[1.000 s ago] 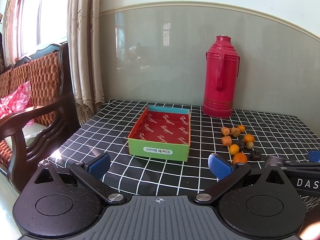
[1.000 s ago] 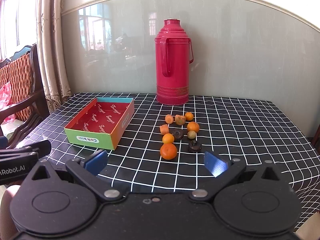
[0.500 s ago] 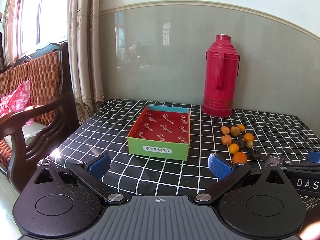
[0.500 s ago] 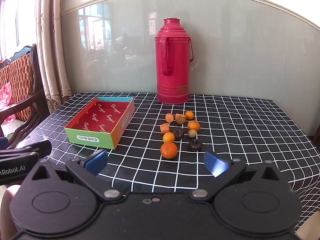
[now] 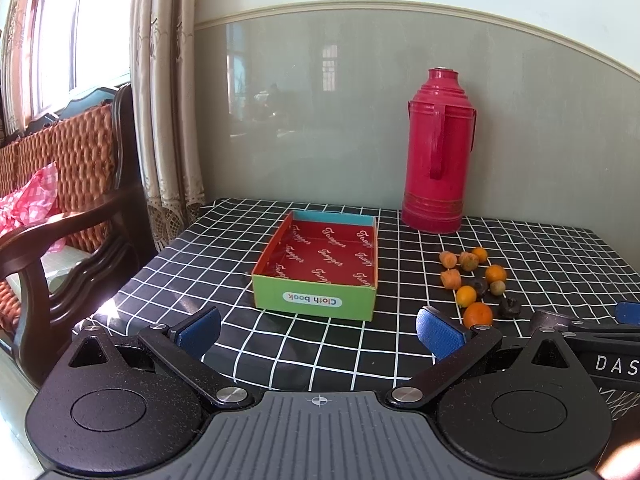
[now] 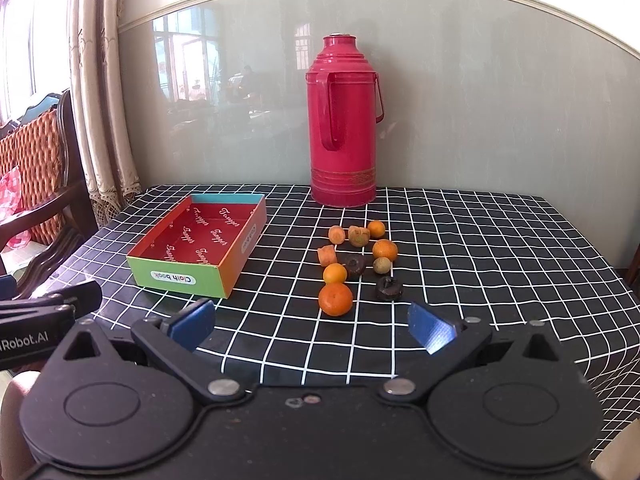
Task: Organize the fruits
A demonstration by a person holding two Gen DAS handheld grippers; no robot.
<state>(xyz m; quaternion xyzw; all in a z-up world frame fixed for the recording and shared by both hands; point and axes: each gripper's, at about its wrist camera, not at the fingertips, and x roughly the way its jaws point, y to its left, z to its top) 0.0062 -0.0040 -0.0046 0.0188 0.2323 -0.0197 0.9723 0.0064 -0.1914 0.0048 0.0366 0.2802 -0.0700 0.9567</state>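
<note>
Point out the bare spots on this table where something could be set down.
Bare cloth lies right of the fruit cluster toward the table's right edge, along the near edge before the box, and left of the box. The box floor is bare too. It is crowded within the cluster, between box and flask.

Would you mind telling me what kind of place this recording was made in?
Most likely a home living or dining room: a checked tablecloth with a red thermos flask, a wooden armchair and lace-edged curtains by a window.
</note>
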